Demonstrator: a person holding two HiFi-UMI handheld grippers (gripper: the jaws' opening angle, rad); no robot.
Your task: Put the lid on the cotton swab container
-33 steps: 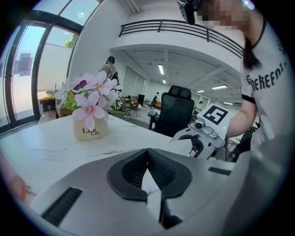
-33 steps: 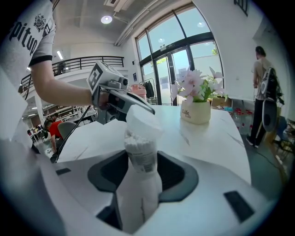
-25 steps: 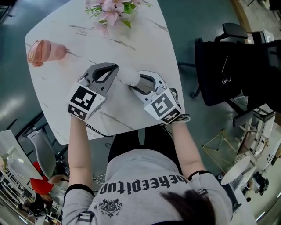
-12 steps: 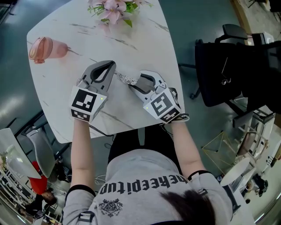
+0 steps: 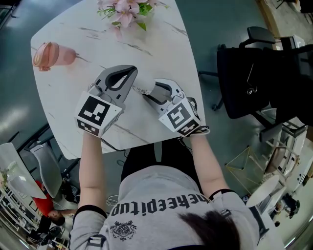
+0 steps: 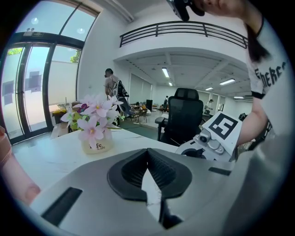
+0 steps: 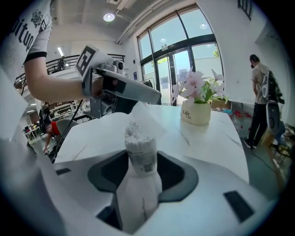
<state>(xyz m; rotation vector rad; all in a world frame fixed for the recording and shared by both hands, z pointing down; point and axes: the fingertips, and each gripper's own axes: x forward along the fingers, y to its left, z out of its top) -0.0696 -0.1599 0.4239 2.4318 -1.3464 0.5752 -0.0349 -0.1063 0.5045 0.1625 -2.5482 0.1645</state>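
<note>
The cotton swab container (image 5: 141, 89), a clear tube with white swab tips showing at its open end, lies level between the two grippers over the marble table (image 5: 161, 44). My right gripper (image 5: 149, 93) is shut on it; in the right gripper view the container (image 7: 139, 140) stands up between the jaws of that gripper (image 7: 142, 160). The left gripper (image 5: 132, 76) is just left of the open end. Its jaws (image 6: 148, 154) pinch a thin, clear lid (image 6: 151, 191). In the right gripper view that lid (image 7: 146, 115) hangs at the left gripper's tip (image 7: 138, 94), just beyond the swab tips.
A vase of pink flowers (image 5: 124, 10) stands at the table's far edge. A pink bottle (image 5: 51, 55) lies on its side at the far left. A black office chair (image 5: 249, 73) is off the table's right side. A person (image 7: 260, 101) stands beyond the table.
A white round cap sat over the container's end a second ago; now the swab tips are bare. The left gripper has shifted slightly right, towards the container.
</note>
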